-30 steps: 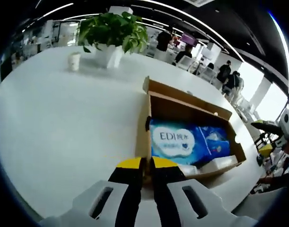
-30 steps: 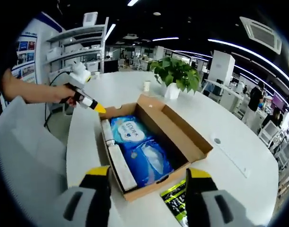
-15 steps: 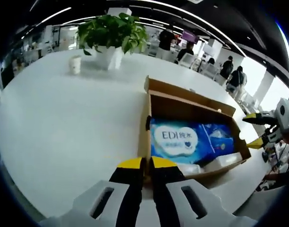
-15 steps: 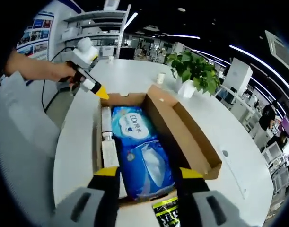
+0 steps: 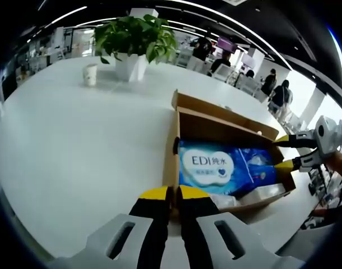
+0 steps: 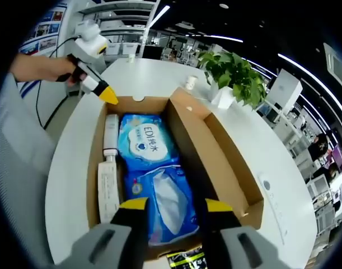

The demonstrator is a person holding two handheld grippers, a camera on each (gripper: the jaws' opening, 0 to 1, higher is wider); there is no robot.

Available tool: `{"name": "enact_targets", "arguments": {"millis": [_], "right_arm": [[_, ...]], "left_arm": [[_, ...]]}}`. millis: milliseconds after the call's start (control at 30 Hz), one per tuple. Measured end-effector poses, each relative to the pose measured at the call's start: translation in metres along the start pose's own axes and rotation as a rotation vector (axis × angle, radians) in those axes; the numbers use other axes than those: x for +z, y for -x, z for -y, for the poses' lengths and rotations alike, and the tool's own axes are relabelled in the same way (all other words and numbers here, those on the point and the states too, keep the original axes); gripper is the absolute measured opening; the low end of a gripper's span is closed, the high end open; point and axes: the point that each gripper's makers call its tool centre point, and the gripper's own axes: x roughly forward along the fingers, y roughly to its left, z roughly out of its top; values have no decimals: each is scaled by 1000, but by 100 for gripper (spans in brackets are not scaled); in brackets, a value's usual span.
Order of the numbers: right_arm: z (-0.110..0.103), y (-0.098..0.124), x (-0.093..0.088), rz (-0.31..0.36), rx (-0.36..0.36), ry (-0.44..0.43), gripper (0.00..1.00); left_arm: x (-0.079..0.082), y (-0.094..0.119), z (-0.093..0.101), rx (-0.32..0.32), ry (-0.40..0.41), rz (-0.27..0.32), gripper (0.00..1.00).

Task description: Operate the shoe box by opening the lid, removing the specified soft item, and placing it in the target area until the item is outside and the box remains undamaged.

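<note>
Right gripper view: right gripper (image 6: pixel 169 206) above blue tissue pack (image 6: pixel 151 179)

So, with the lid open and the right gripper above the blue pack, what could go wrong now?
1. The right gripper is open over the blue tissue pack. The pack's film looks soft, so the jaws may pinch only the film and tear it or let it slip.
2. A white tube and carton lie close beside the pack; they may be dragged out too.
3. The left gripper, shut on the box edge, could bend the cardboard if the box lifts.
</note>
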Motion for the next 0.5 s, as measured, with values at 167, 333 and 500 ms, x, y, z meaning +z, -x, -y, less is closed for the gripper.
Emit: {"name": "enact_targets", "arguments": {"millis": [167, 333, 500], "right_arm": [[7, -9, -8, -31, -19, -13, 27], [15, -19, -16, -61, -43, -19, 21], [18, -28, -22, -89, -54, -40, 17]], "left_arm": [[0, 0, 0, 0, 7, 3, 3], [0, 0, 1, 0, 12, 3, 3], [0, 0, 0, 0, 19, 6, 3]]}}
